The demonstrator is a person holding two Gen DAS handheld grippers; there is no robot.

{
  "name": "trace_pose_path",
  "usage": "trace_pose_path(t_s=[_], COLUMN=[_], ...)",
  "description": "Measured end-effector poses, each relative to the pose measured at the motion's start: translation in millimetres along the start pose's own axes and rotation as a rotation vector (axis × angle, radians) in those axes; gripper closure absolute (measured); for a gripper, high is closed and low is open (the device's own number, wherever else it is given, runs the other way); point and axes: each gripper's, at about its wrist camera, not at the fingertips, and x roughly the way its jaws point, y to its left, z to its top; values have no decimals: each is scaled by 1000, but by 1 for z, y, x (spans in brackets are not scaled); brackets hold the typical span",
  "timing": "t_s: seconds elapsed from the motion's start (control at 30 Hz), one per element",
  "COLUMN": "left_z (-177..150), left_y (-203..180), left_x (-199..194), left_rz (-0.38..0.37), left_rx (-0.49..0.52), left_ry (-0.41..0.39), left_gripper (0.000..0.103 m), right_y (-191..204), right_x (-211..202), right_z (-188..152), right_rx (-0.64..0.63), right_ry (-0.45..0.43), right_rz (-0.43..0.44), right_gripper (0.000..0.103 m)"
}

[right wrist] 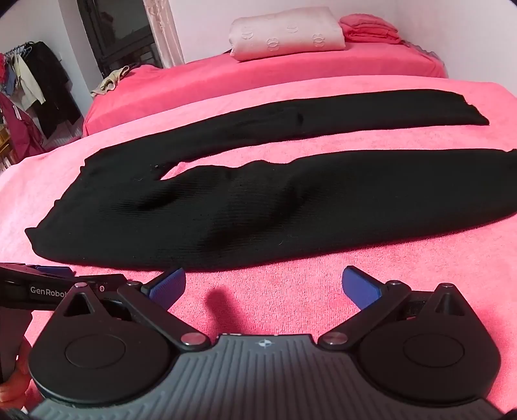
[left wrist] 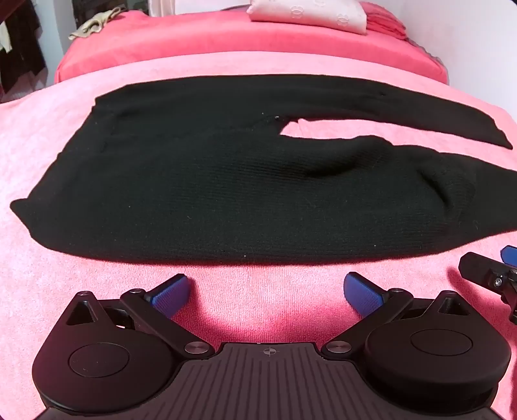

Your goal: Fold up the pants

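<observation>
While both cameras look down and forward, the largest thing in view is a bed covered by a pink towelling blanket (left wrist: 290, 290), with a deeper pink sheet (right wrist: 226, 77) beyond it toward the head of the bed. Spread flat across the blanket lies a pair of black pants (left wrist: 200, 187), made of a ribbed knit fabric with a few pale specks of lint. The waistband end sits to the left, and the two legs run off to the right, parted by a narrow wedge of pink that begins at the crotch. The far leg lies straight and smooth; the near leg is wider and carries soft ripples and a shallow fold near its middle. At the head of the bed rests a pale pink pillow (right wrist: 287, 34), with folded pink cloth (right wrist: 371, 29) just beside it and a small beige garment (left wrist: 93, 24) near the left edge of the bed. Dark clothes hang on a rack (right wrist: 38, 80) at far left. The left gripper (left wrist: 268, 290) hangs just short of the near hem of the pants, its blue-padded jaws spread wide and gripping nothing. The right gripper (right wrist: 263, 286) sits alongside it, likewise spread wide with nothing between its pads.
</observation>
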Motion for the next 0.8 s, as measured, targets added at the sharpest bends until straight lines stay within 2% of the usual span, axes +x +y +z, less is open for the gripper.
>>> trace_pose_path(t_s=[0.8], left_z=[0], left_y=[0], left_x=[1], left_rz=[1], left_rx=[1], left_ry=[3], left_gripper=[0], right_y=[-2], right_x=[1], right_z=[0], right_rx=[9], right_ry=[-2], right_rz=[12], right_gripper=[0])
